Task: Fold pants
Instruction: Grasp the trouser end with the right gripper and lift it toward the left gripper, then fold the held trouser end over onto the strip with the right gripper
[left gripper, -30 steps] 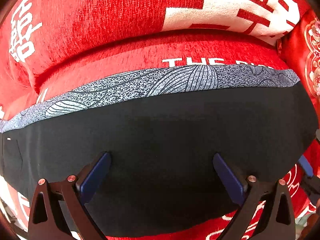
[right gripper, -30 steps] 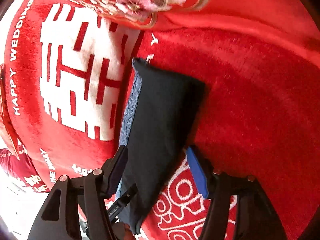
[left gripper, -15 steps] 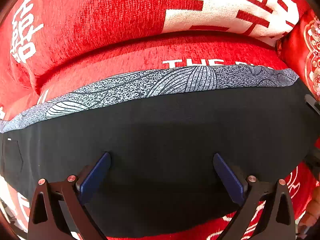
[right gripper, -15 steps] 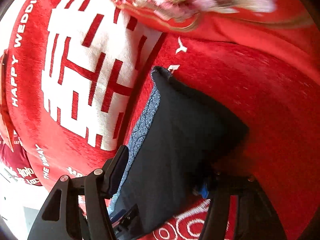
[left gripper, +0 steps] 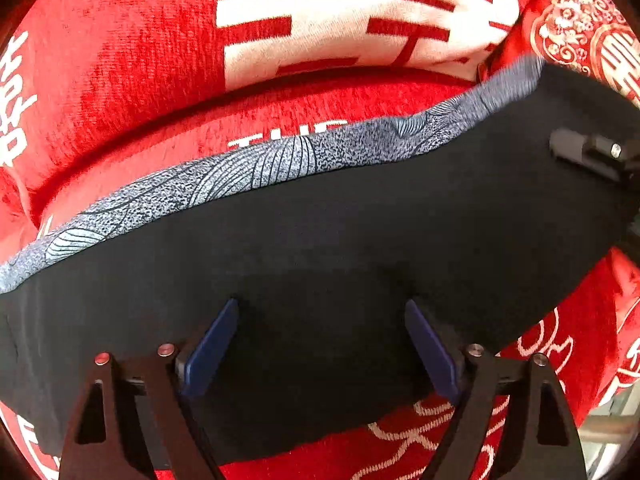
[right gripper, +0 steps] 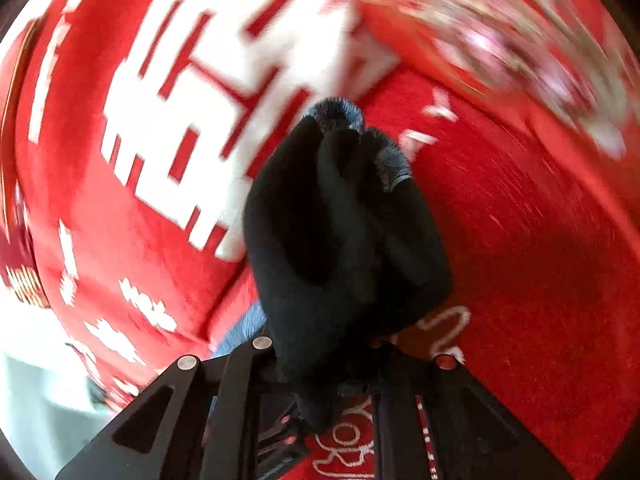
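Two grippers are seen at the black pants (left gripper: pixel 340 248), spread on a red blanket (left gripper: pixel 132 64). The left gripper (left gripper: pixel 320 344) is held wide open over the near edge, gripping nothing. The right gripper (right gripper: pixel 332 364) is closed on the right end, which is lifted. A fold toward the left seems to be in hand; free blanket is left beyond the far patterned edge (left gripper: pixel 248 168).

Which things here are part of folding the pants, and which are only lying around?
Part of the job:
- black pants, with grey patterned band
- right gripper, shut on the bunched end of the pants
- left gripper, fingers apart over the pants

Only lying around:
- red blanket with white lettering
- red embroidered cushion
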Action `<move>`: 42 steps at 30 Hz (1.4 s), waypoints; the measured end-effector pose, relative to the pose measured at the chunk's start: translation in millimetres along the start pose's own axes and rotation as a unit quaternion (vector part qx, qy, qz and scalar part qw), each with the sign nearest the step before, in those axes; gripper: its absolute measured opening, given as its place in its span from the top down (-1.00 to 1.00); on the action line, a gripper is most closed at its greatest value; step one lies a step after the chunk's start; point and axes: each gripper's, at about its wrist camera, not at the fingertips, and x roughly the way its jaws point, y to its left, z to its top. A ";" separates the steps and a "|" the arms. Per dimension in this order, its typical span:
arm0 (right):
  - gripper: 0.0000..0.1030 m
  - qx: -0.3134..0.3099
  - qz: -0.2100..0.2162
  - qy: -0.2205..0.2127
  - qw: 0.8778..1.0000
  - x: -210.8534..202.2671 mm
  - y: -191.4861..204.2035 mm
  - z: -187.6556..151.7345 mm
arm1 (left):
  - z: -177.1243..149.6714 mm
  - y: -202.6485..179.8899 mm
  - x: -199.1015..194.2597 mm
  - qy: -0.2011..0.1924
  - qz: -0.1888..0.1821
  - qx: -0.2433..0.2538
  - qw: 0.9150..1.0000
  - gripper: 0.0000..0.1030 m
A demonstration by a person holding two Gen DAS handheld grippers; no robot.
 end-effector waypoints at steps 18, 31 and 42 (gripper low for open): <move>0.73 -0.242 -0.088 0.038 0.965 49.8 176.8 -65.7 | -24.2 139.9 -72.6 -0.008 -0.037 -0.087 0.996 -0.65; 0.36 -0.429 -0.250 0.096 0.863 191.3 228.6 -221.2 | -85.7 322.4 -89.0 0.026 0.078 -0.171 0.982 -0.66; -0.23 -0.460 -0.156 0.091 0.869 125.9 244.4 -209.7 | -63.7 311.3 -99.9 0.030 0.013 -0.156 0.987 -0.66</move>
